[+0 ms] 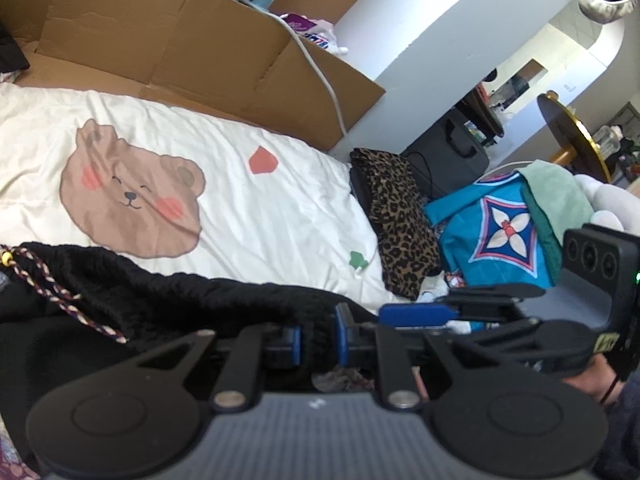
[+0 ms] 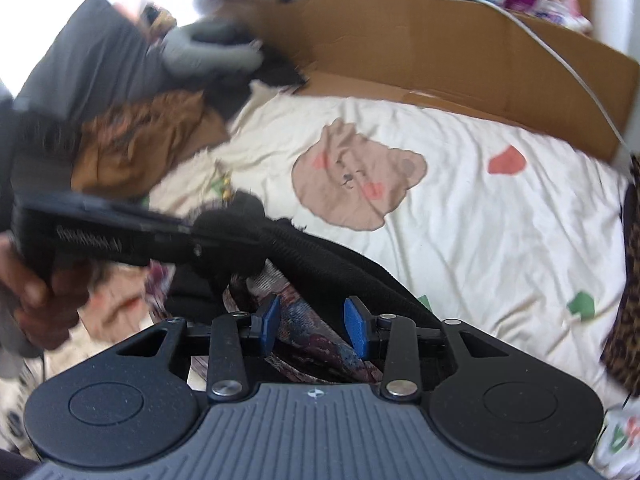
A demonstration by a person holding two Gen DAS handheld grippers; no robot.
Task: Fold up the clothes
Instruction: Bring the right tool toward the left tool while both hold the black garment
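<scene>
Folding is barely being begun on the black knit garment [image 1: 168,300].
It is being pinched by the left gripper [image 1: 318,340] above the bear-print bedding [image 1: 280,208], still unfolded; nothing is being held by the right gripper [image 2: 312,326], half open over patterned cloth [image 2: 316,344].

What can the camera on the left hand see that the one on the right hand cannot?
Only the left view shows the blue patterned cloth, the black bag and the round table beyond the bed. Only the right view shows the brown garment and grey clothes heaped at the other end. Both show the bear-print bedcover, the cardboard, the leopard-print cloth, and the black knit garment pinched in the left gripper. The right gripper has its fingers apart.
</scene>
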